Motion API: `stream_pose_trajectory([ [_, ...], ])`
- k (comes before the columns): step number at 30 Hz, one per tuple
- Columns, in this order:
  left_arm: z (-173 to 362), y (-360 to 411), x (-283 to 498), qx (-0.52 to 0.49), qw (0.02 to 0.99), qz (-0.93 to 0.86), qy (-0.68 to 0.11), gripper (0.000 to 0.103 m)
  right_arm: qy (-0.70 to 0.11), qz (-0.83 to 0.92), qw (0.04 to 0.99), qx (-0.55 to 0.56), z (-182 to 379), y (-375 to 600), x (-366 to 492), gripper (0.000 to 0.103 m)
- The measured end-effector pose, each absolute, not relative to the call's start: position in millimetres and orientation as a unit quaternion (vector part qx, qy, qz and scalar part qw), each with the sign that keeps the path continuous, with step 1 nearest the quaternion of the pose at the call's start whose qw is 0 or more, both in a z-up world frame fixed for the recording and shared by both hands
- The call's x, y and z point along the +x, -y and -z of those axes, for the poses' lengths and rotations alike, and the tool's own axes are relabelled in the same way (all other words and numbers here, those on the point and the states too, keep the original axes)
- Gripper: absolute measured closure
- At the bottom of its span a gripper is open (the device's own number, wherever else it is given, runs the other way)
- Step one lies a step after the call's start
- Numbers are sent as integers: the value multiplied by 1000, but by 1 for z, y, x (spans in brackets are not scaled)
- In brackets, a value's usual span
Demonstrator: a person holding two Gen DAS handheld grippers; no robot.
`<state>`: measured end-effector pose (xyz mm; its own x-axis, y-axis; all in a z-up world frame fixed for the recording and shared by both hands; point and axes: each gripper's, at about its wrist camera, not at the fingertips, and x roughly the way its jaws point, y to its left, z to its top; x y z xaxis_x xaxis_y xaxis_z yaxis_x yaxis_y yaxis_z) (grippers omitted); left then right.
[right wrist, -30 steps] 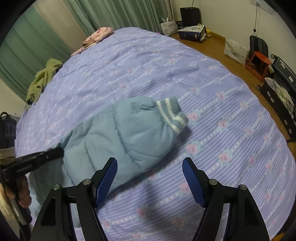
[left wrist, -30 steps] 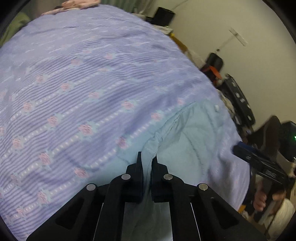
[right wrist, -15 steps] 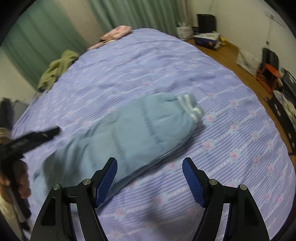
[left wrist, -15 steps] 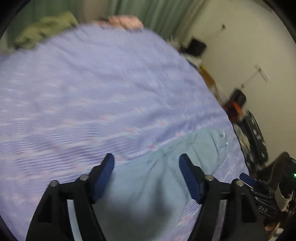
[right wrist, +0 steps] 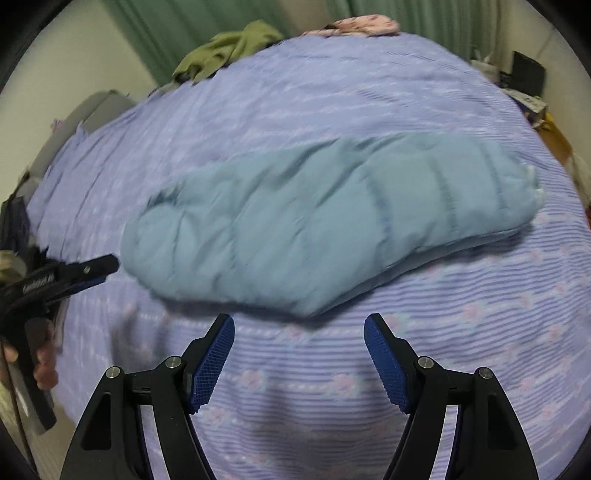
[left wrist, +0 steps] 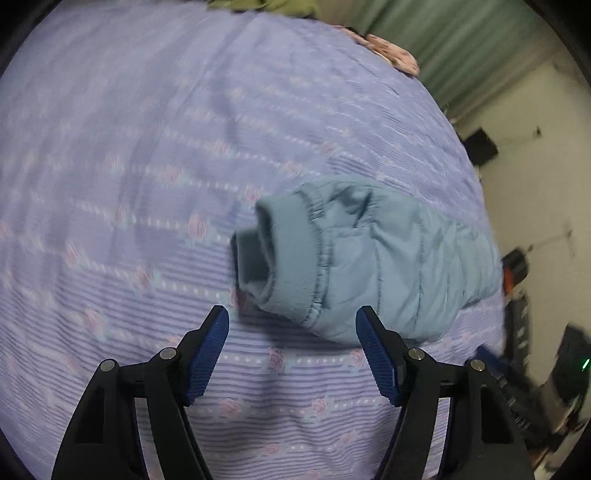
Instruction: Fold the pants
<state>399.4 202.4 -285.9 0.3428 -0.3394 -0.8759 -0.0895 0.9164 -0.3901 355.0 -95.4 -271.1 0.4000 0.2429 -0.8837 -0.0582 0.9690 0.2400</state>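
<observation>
The pants, pale blue and quilted, lie folded into a long padded bundle on the lavender bedspread, roughly mid-bed. From the right wrist camera their long axis runs across the picture, left end low, right end a touch higher, with a pale striped cuff peeking out at the far right tip. From the left wrist camera the same bundle is seen end-on: the ribbed waistband faces the lens, a dark opening gaping at the left, and the body stretches away towards the right edge of the bed.

Left gripper hangs over bare bedspread just short of the waistband, blue pads well apart, jaws easing inward at this moment, nothing between them but the cover below. Its right finger sits near the lower edge of the fabric; whether it brushes the cloth is hard to say through the blur, though it looks clear.

Right gripper hovers near the long front edge of the bundle, jaws wide apart and empty, pads not on the fabric.

In the right wrist view the left gripper shows at the far left, gripped in a hand, its tip just beside the waist end of the bundle.

At the far edge: an olive green garment, a pink garment, green curtains behind.
</observation>
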Motion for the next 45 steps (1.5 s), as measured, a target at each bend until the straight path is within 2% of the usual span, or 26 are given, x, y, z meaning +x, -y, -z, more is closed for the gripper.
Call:
stream_pose_trajectory([
  [3, 306, -202, 405, -229, 783, 81, -572, 38, -548, -94, 828, 75, 279, 87, 357, 29],
  [7, 326, -198, 417, -270, 767, 82, -577, 38, -555, -87, 824, 74, 285, 86, 364, 29],
  [9, 336, -193, 426, -263, 764, 67, -586, 39, -559, -84, 821, 79, 287, 89, 367, 29],
  [13, 336, -188, 444, -226, 776, 45, -586, 49, -561, -80, 820, 83, 291, 92, 373, 29],
  [17, 330, -183, 459, -191, 789, 21, -583, 49, -556, -89, 821, 94, 293, 92, 382, 29],
  [20, 339, -182, 462, -191, 779, 15, -597, 41, -551, -107, 822, 95, 296, 88, 389, 30],
  [22, 344, -185, 462, -198, 773, 9, -603, 28, -549, -123, 822, 89, 300, 84, 394, 30],
  [27, 369, -204, 459, -302, 719, 21, -625, 25, -554, -140, 817, 74, 312, 75, 409, 31],
  [29, 376, -208, 454, -342, 704, 20, -622, 28, -564, -139, 811, 72, 320, 73, 415, 31],
  [32, 373, -204, 452, -340, 710, 18, -617, 42, -564, -140, 810, 77, 321, 73, 418, 31],
  [33, 368, -201, 451, -328, 718, 16, -614, 52, -564, -141, 810, 75, 320, 72, 418, 31],
  [34, 360, -200, 448, -317, 728, 18, -607, 66, -565, -143, 809, 73, 319, 71, 417, 31],
  [38, 314, -193, 437, -237, 783, 7, -575, 70, -557, -167, 811, 61, 304, 71, 404, 38],
  [41, 313, -197, 446, -237, 780, -14, -579, 69, -548, -193, 813, 53, 295, 67, 397, 43],
  [45, 329, -199, 459, -243, 763, -28, -598, 69, -550, -203, 810, 35, 301, 51, 406, 43],
])
